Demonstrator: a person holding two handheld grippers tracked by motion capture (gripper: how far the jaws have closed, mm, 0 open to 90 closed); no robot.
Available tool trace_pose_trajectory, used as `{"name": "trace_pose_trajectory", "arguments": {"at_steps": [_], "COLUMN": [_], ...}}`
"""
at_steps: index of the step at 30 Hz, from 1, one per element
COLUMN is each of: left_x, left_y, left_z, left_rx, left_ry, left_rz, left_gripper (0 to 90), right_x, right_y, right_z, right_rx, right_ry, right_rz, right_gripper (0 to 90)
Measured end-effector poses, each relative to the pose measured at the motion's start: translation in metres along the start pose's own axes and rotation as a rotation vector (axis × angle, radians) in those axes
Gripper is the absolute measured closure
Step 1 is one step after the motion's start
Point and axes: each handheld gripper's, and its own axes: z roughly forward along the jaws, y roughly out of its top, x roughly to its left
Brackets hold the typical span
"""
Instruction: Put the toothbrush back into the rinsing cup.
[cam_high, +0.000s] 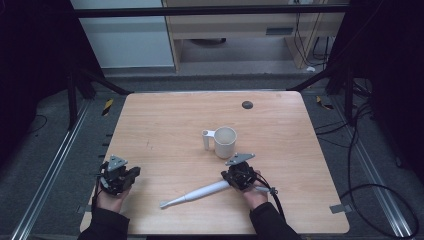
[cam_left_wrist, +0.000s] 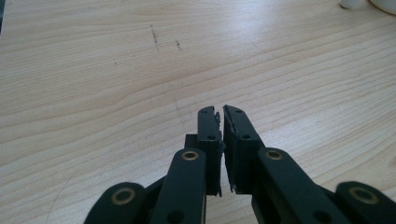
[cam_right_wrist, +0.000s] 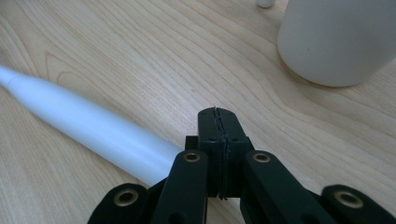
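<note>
Toothbrush-like white wand (cam_high: 200, 192) lying flat near the front edge of the table (cam_high: 150, 110), a little right of centre, long axis running from a thin tip at front-left up to a thicker handle end at right. Handle end touching or tucked under the right gripper (cam_high: 241, 176), hence far nearer the right hand (cam_high: 254, 194) than the left. In the right gripper view, wand (cam_right_wrist: 93, 128) passing just left of and beneath the jaws, not between them. Right gripper (cam_right_wrist: 218, 116) pressed fully together on nothing. Left gripper (cam_left_wrist: 221, 114) all but together, only a thin slit between the jaws, holding nothing, resting over bare wood near the front-left corner (cam_high: 117, 175), well apart from the wand. Probably a matter of parting the right jaws and shifting left across the handle for any grasp.

Wand smooth, glossy plastic, round in section, tapering to a narrow neck. White mug (cam_high: 224, 142) upright near the table's centre, matte, cylindrical, handle pointing left, just beyond the right gripper. Tabletop pale wood grain, faintly scuffed, with a small dark round disc (cam_high: 247, 104) near the far edge.
</note>
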Motion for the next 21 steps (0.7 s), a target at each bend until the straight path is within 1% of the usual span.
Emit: {"name": "trace_pose_trajectory", "arguments": {"at_steps": [10,21], "left_x": [0.000,0.000], "left_y": [0.000,0.000], "left_z": [-0.001,-0.001], "left_rx": [-0.001,-0.002], "left_ry": [-0.002,-0.004], "left_rz": [-0.007,-0.011], "left_gripper": [87.6,87.6], "right_x": [0.003,0.009], "right_y": [-0.007,-0.017], "right_z": [-0.009,-0.016], "right_rx": [0.006,0.018], "right_ry": [0.018,0.040], "right_rz": [-0.004,-0.006], "right_gripper": [89.5,89.3]}}
